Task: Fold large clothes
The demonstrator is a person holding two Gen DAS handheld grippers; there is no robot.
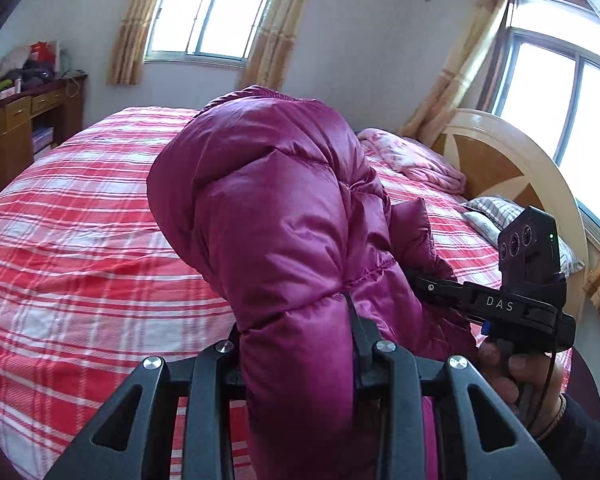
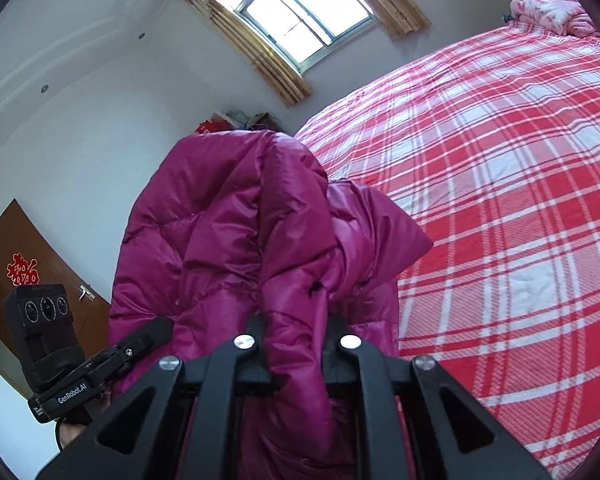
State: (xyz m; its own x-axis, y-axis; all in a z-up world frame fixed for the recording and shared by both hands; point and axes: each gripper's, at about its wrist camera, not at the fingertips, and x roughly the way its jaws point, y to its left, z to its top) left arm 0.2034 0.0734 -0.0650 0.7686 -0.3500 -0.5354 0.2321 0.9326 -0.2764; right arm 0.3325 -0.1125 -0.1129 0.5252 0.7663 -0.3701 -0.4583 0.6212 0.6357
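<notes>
A magenta puffer jacket (image 1: 276, 216) hangs bunched above the red plaid bed (image 1: 80, 240). My left gripper (image 1: 296, 344) is shut on a thick fold of it, close to the lens. My right gripper (image 2: 296, 328) is shut on another fold of the jacket (image 2: 228, 220). In the left wrist view the right gripper (image 1: 432, 284) reaches into the jacket from the right, its fingertips buried in fabric. In the right wrist view the left gripper (image 2: 140, 340) enters the jacket from the lower left. The jacket's lower part is hidden behind the gripper frames.
The plaid bed (image 2: 500, 200) stretches ahead and to the right. A pink blanket (image 1: 412, 156) and a pillow (image 1: 500, 216) lie by the wooden headboard (image 1: 512, 160). A wooden desk (image 1: 16, 124) with clutter stands at far left. A brown door (image 2: 24, 248) is on the left.
</notes>
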